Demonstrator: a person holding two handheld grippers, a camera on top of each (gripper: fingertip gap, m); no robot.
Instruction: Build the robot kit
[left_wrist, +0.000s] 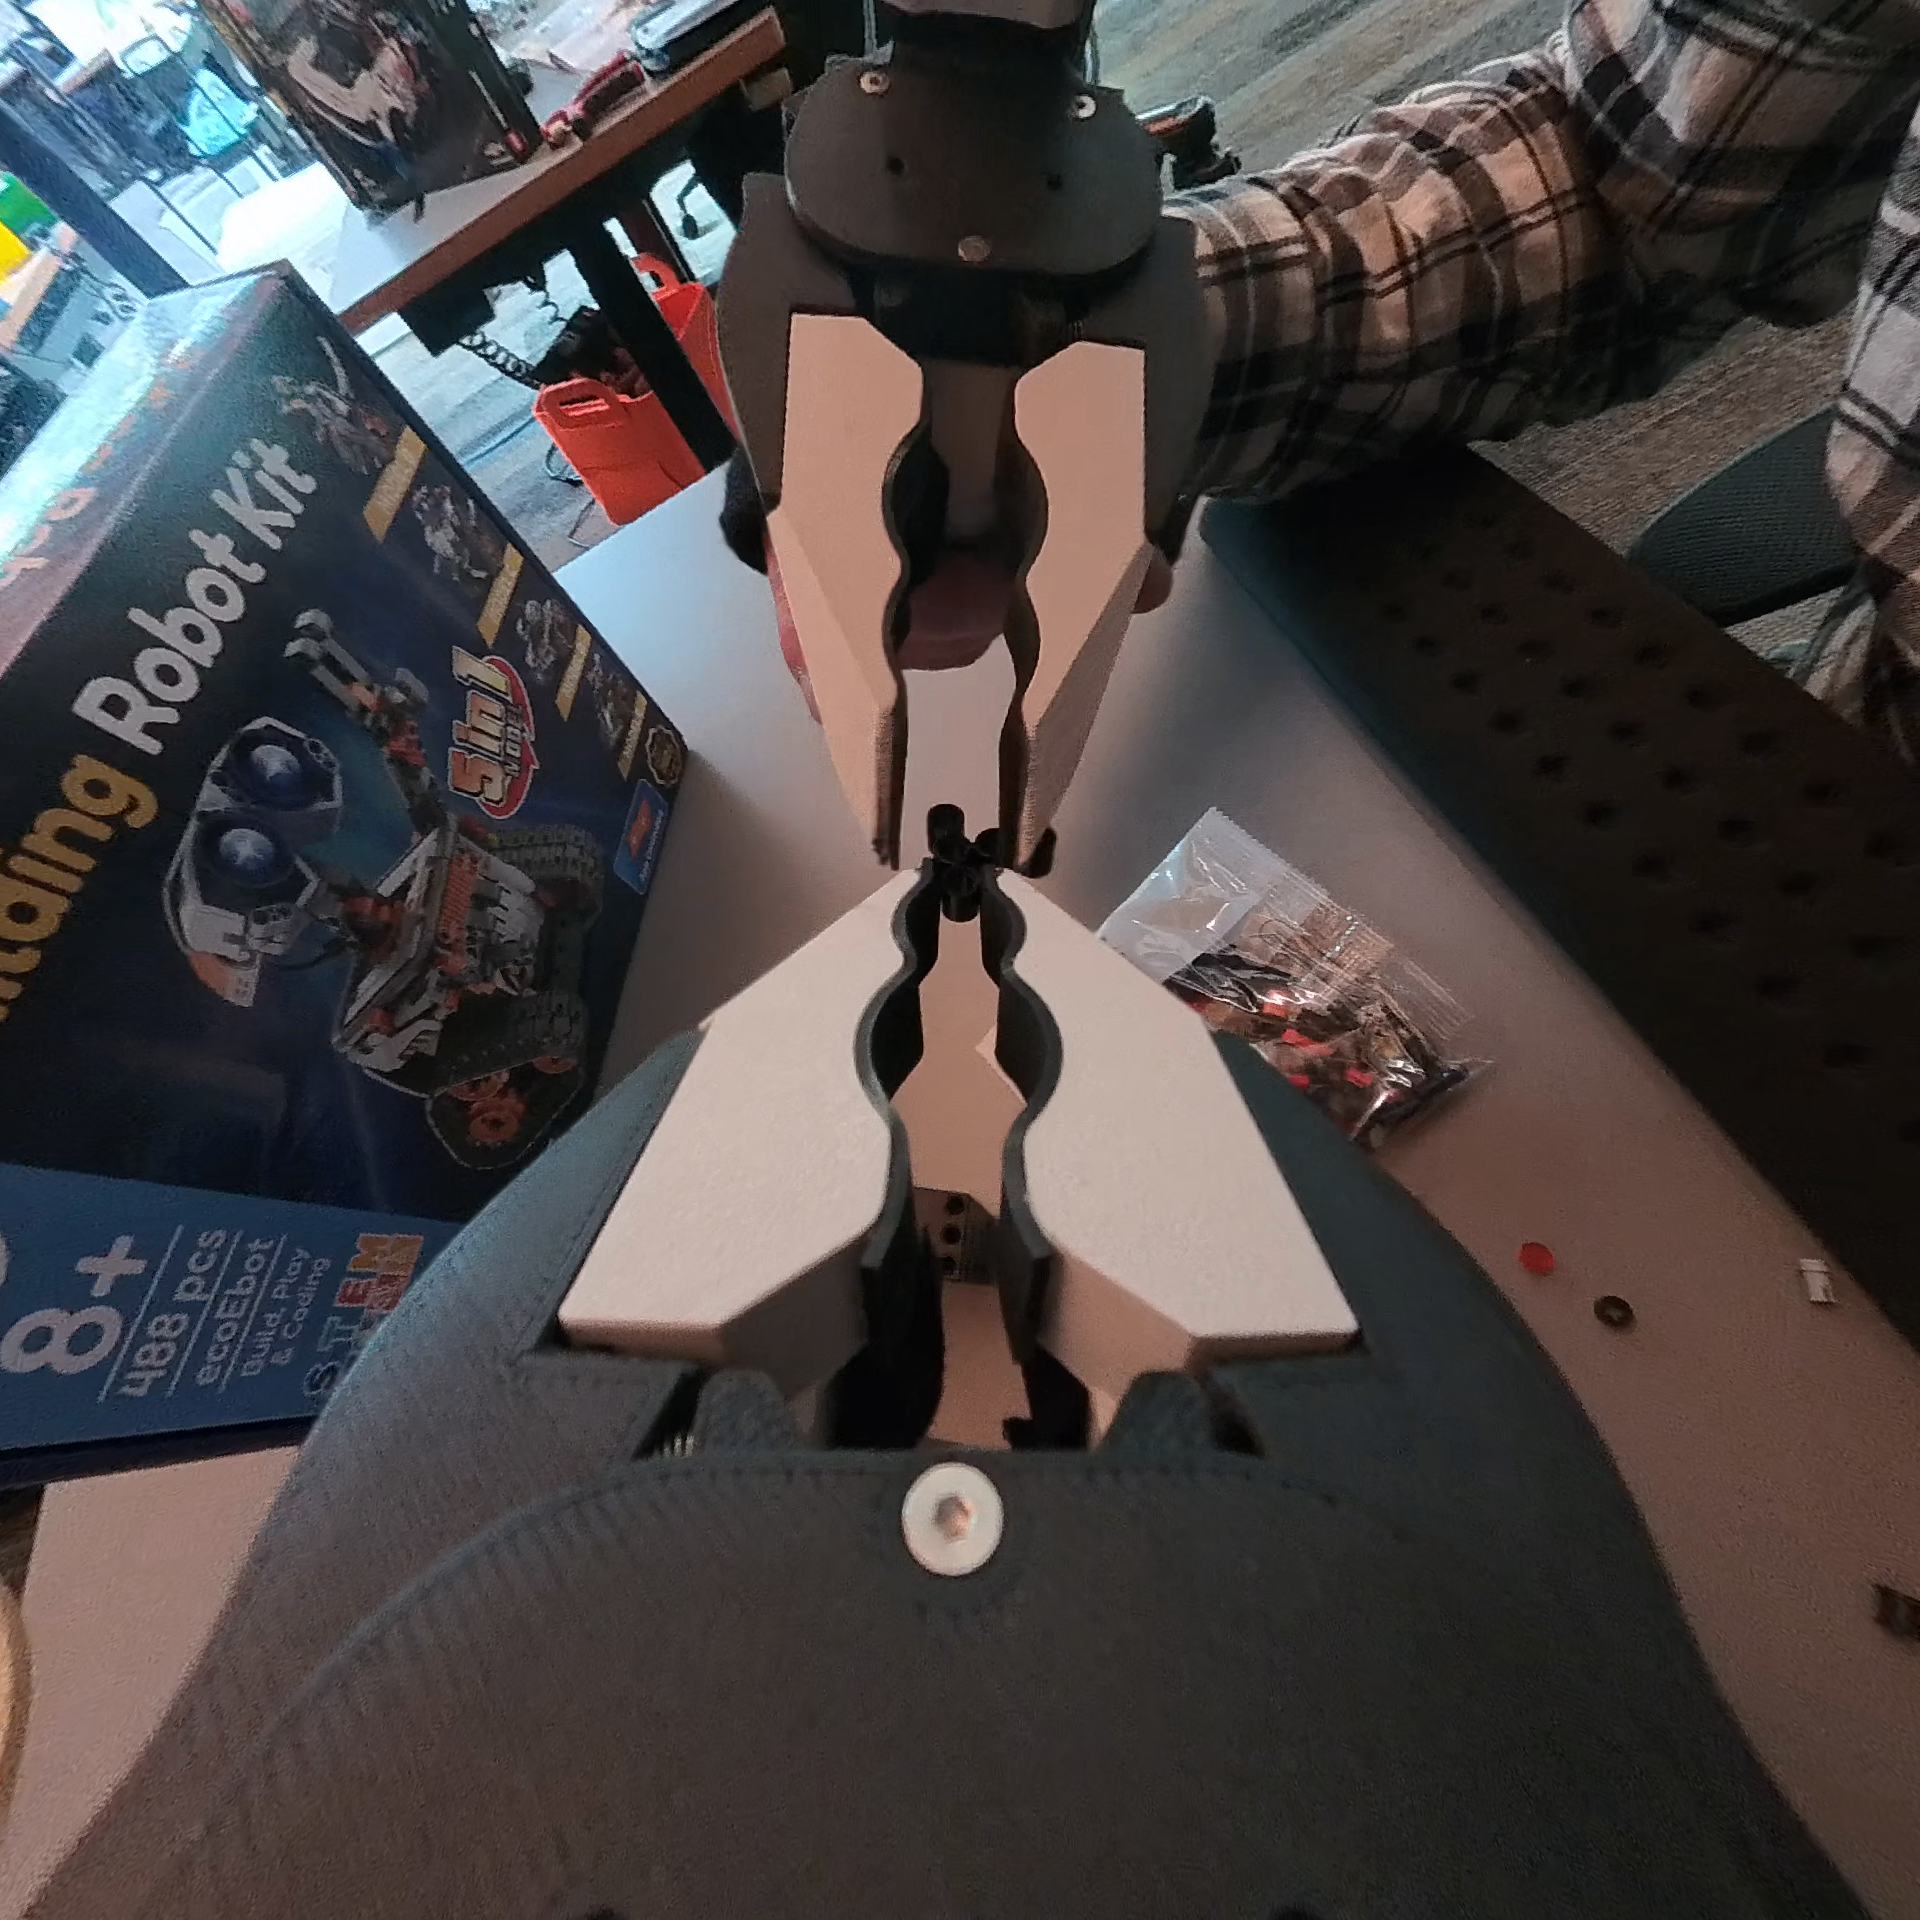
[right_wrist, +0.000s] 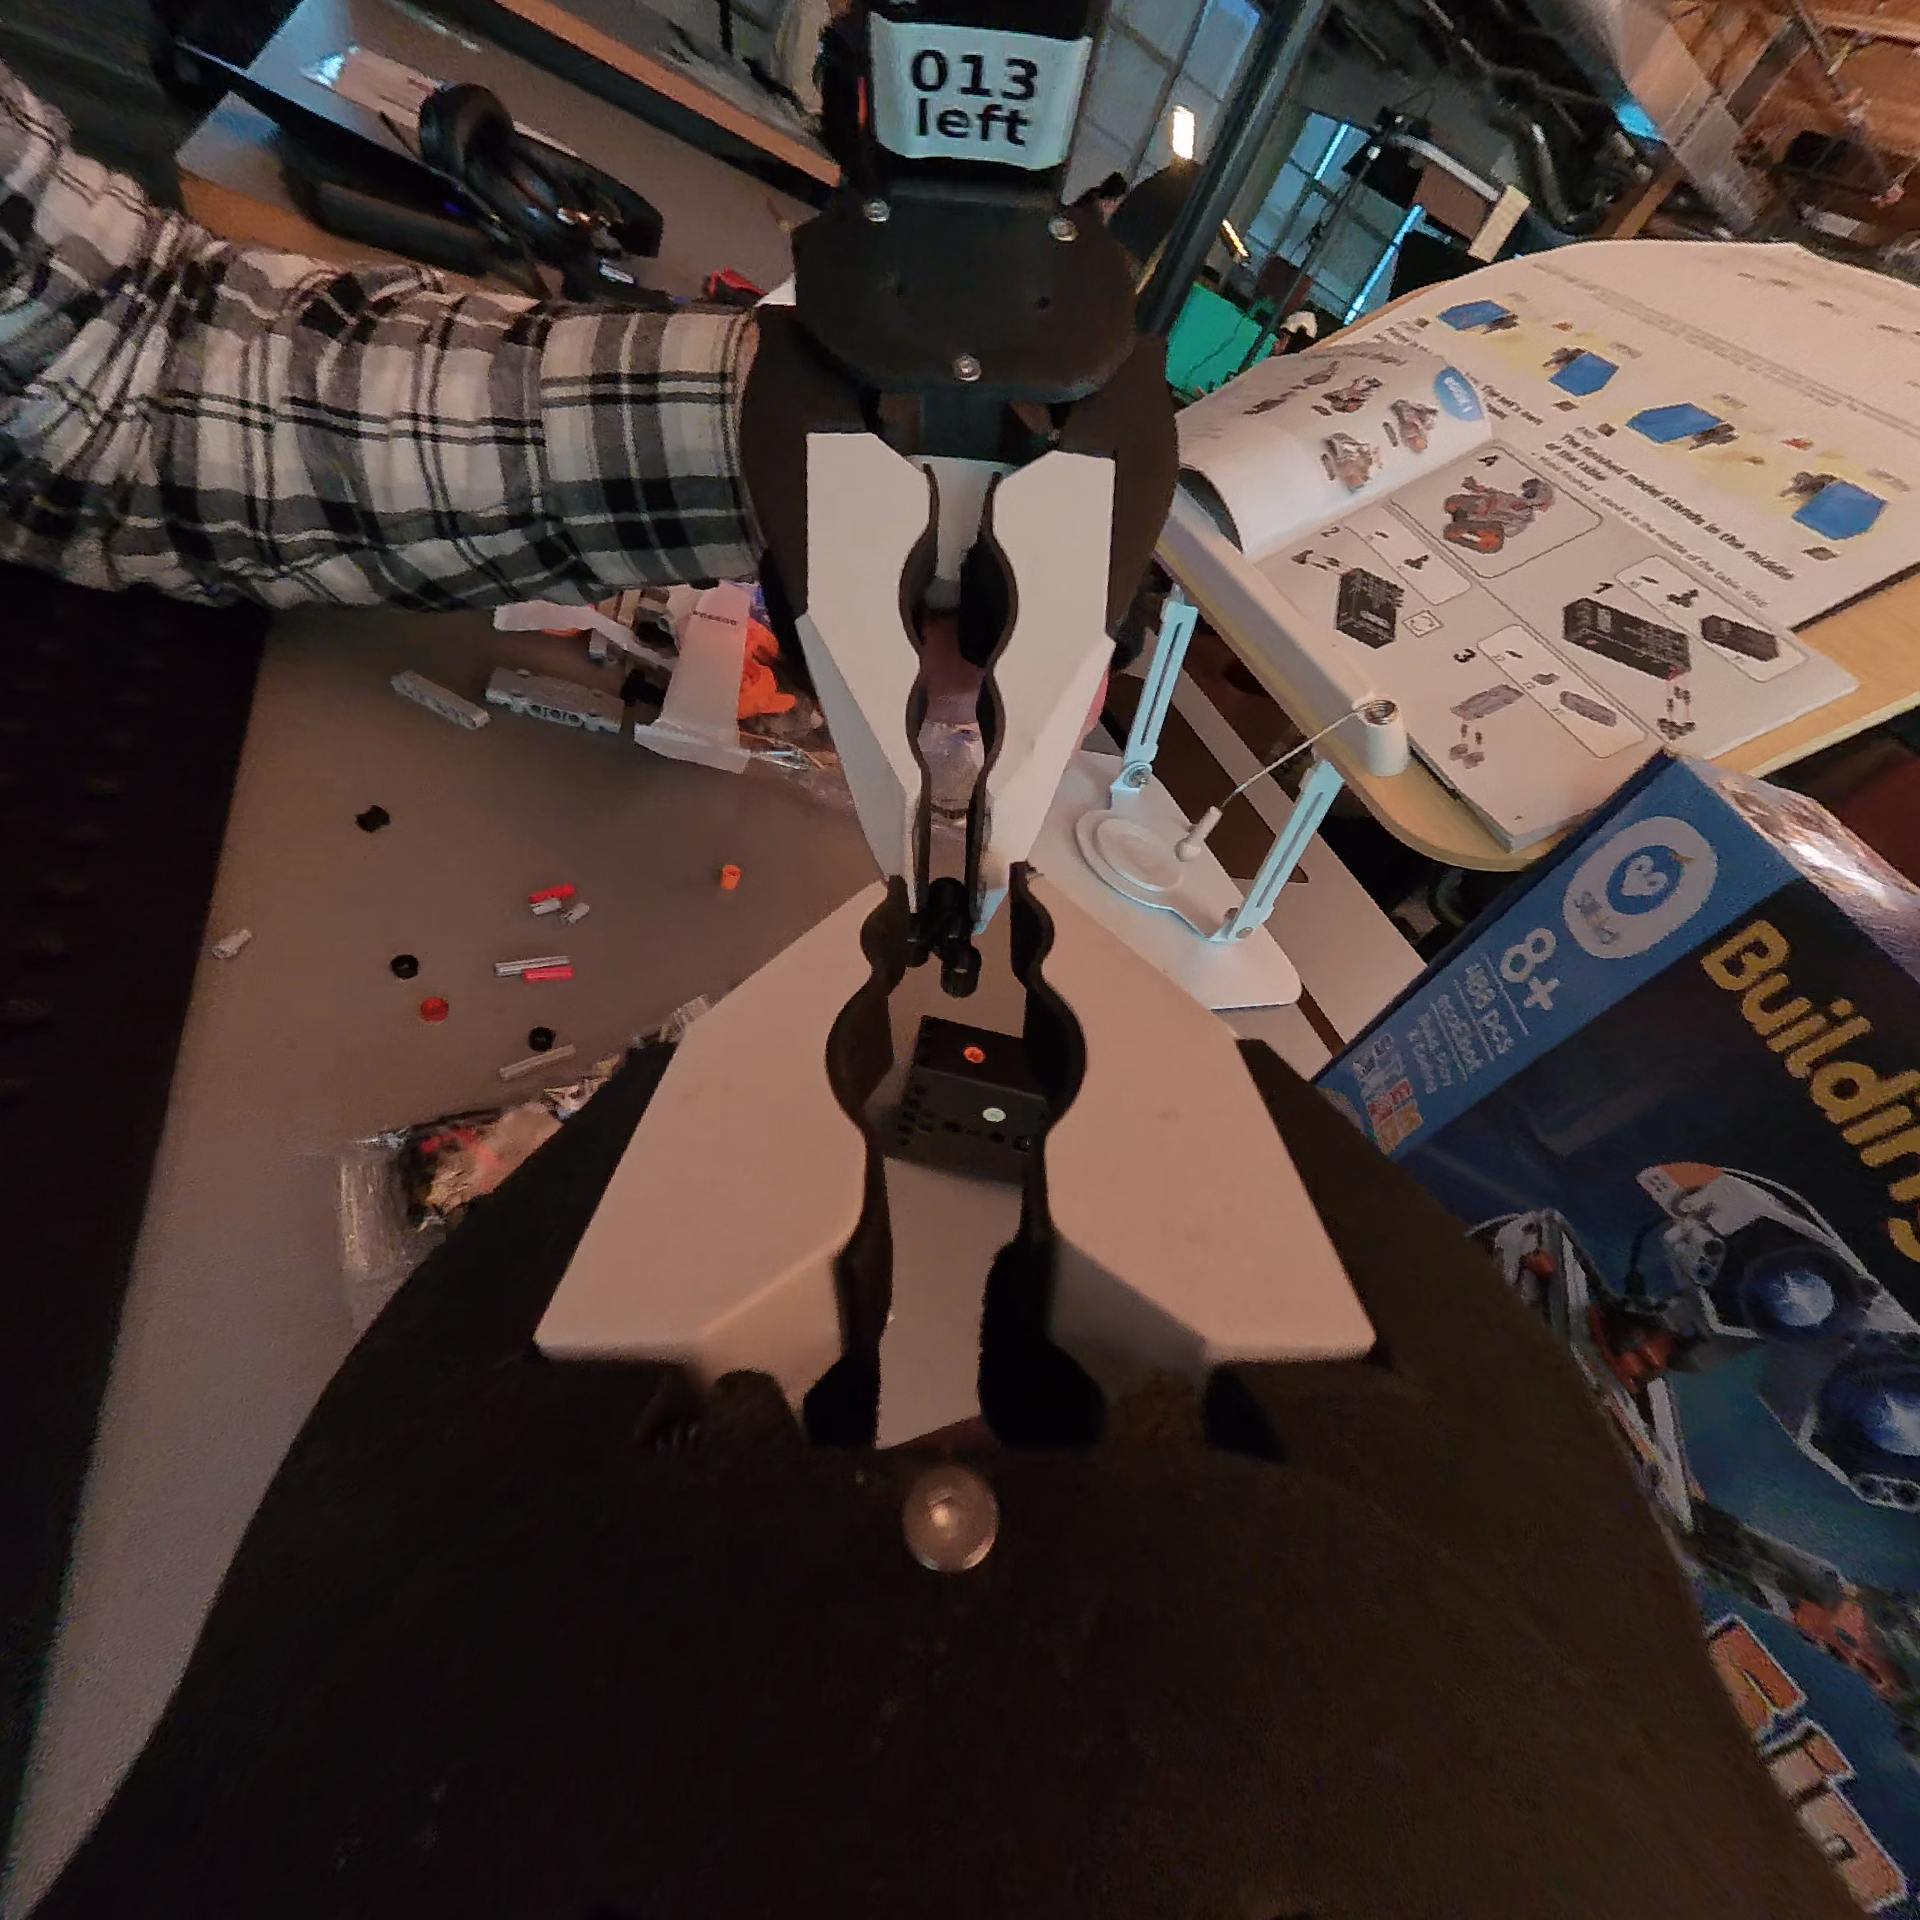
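Observation:
My left gripper (left_wrist: 956, 883) is shut on a small black connector piece (left_wrist: 956, 854), held above the grey table (left_wrist: 1299, 727). My right gripper (left_wrist: 961, 852) comes in from the far side, tip to tip with it. Its jaws stand apart on either side of the piece. In the right wrist view my right gripper (right_wrist: 958, 891) is open around the piece (right_wrist: 943, 940), which the left gripper (right_wrist: 945, 902) pinches from above. A black block with holes (right_wrist: 961, 1101) lies on the table below the tips. It also shows between my left fingers (left_wrist: 951, 1236).
A blue robot kit box (left_wrist: 260, 831) lies to the left (right_wrist: 1714, 1143). A clear bag of parts (left_wrist: 1299, 997) and loose small parts (right_wrist: 520, 966) lie on the table. An open instruction booklet (right_wrist: 1507, 540) rests on a white stand (right_wrist: 1195, 873). A dark perforated mat (left_wrist: 1610, 779) borders the table. Less than 4 cm separates the two grippers' tips.

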